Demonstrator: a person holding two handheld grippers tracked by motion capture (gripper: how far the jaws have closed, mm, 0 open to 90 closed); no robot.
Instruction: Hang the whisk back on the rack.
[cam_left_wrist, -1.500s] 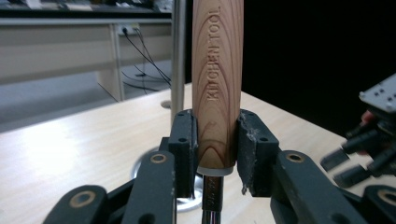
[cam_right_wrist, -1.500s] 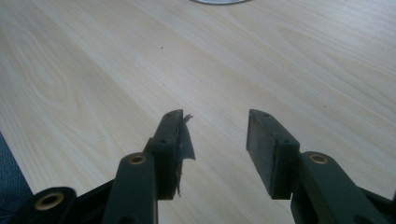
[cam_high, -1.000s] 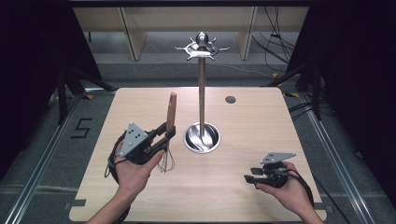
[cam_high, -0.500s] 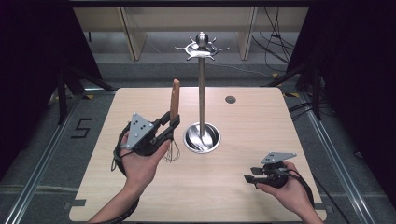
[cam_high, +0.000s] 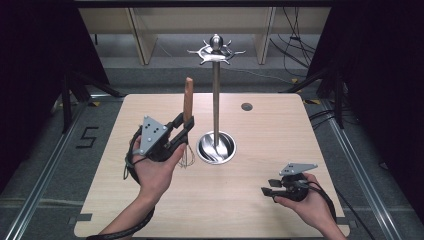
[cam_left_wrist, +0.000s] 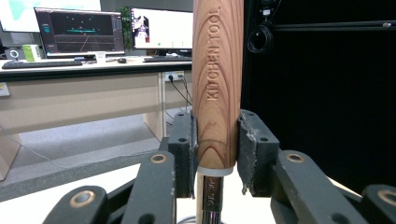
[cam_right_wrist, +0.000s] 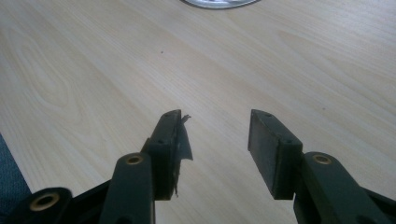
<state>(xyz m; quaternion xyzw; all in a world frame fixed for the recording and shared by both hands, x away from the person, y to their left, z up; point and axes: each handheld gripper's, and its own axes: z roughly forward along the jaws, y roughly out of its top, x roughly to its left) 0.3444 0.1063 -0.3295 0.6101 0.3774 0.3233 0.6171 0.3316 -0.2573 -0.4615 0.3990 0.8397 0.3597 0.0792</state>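
A pale wooden table (cam_high: 260, 210) with rounded corners stands on a grey floor (cam_high: 45, 150), where a black "5" (cam_high: 85, 137) is marked left of the table and metal rails (cam_high: 350, 150) run along both sides. Black curtains (cam_high: 380, 75) close the room left and right; beyond the far edge are light wooden shelf legs (cam_high: 142, 40) and loose cables (cam_high: 295, 45). Near the table's far edge sits a small dark round spot (cam_high: 246, 106). Around the middle stands a steel stand (cam_high: 216, 95) with a round dished base and a crown of hooks on top. The left gripper (cam_high: 181, 131) is clamped on a whisk (cam_high: 188, 102), held upright just left of the stand; its wooden handle points up and the wires (cam_high: 186, 159) hang above the tabletop. In the left gripper view both pads press the handle (cam_left_wrist: 217, 84), stamped "KITCHEN TOOL", with a desk and 2 monitors (cam_left_wrist: 79, 30) behind it. The right gripper (cam_high: 270, 187) rests low near the table's near right corner, well apart from the stand, jaws parted with nothing between them (cam_right_wrist: 215, 140) and bare wood beneath.
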